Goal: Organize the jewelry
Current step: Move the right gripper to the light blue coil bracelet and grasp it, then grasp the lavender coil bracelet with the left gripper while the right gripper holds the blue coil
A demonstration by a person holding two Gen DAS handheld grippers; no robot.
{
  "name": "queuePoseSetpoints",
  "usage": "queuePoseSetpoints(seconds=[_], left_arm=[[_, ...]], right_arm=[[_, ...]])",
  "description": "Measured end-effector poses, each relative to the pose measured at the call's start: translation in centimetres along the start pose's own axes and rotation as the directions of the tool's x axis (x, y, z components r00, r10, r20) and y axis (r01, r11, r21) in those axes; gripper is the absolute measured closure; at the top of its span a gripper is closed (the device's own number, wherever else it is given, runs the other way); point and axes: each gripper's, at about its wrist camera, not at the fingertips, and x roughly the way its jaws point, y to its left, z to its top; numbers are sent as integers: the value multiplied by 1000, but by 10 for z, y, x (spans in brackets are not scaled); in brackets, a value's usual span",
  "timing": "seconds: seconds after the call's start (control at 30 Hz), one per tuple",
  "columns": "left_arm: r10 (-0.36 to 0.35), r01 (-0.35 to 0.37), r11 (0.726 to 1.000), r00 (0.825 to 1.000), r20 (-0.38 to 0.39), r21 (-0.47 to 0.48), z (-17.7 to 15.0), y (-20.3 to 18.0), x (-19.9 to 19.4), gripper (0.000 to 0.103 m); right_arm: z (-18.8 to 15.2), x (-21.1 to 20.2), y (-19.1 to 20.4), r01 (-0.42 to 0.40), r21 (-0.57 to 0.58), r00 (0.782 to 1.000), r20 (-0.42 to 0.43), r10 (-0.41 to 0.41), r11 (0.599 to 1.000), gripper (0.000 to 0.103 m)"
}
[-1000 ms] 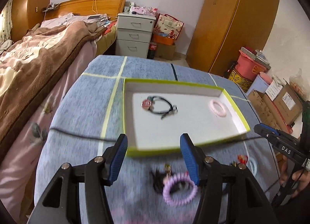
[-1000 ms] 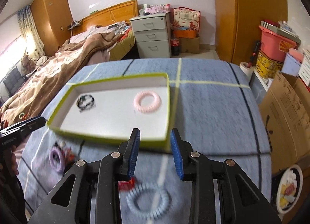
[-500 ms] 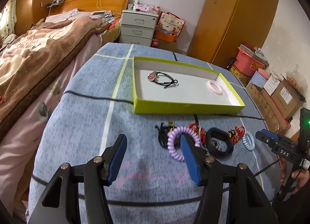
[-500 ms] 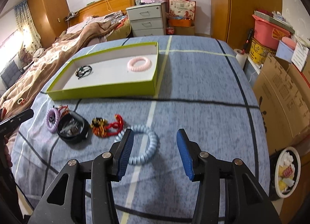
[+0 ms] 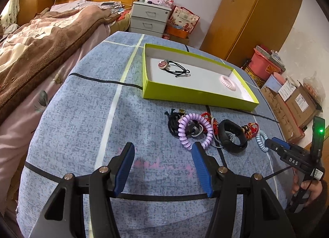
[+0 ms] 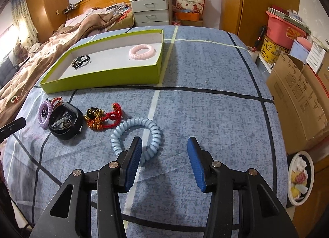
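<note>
A green tray on the blue cloth holds a black hair tie and a pink coil ring. In front of it lie a purple coil ring, a black band, red cord pieces and a light blue coil ring. My left gripper is open and empty, left of the purple ring. My right gripper is open and empty, its left finger over the blue ring's near edge.
A bed with a brown blanket lies left of the table. A white drawer unit and wardrobe stand behind. Cardboard boxes and a pink bin crowd the right side; a plate sits on the floor.
Both grippers have drawn back from the tray toward me and opened wider. The loose rings and bands now show in front of them.
</note>
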Motion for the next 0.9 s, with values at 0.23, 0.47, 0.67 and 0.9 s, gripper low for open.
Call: queuePoseSetpoints(seconds=[0.23, 0.47, 0.67, 0.9], left_arm=[[4, -3, 1000, 1000, -26, 13, -2, -8, 7, 43], [33, -33, 999, 999, -42, 21, 2, -13, 16, 43], [48, -48, 999, 997, -55, 2, 8, -15, 26, 43], [81, -80, 997, 995, -58, 14, 10, -20, 34, 45]], right_arm=[[-3, -1, 4, 9, -25, 1000, 0, -9, 1000, 87], [-7, -4, 1, -8, -10, 1000, 9, 8, 1000, 93], [-8, -7, -2, -17, 4, 1000, 13, 17, 1000, 93], [-9, -8, 0, -28, 5, 1000, 9, 28, 1000, 93]])
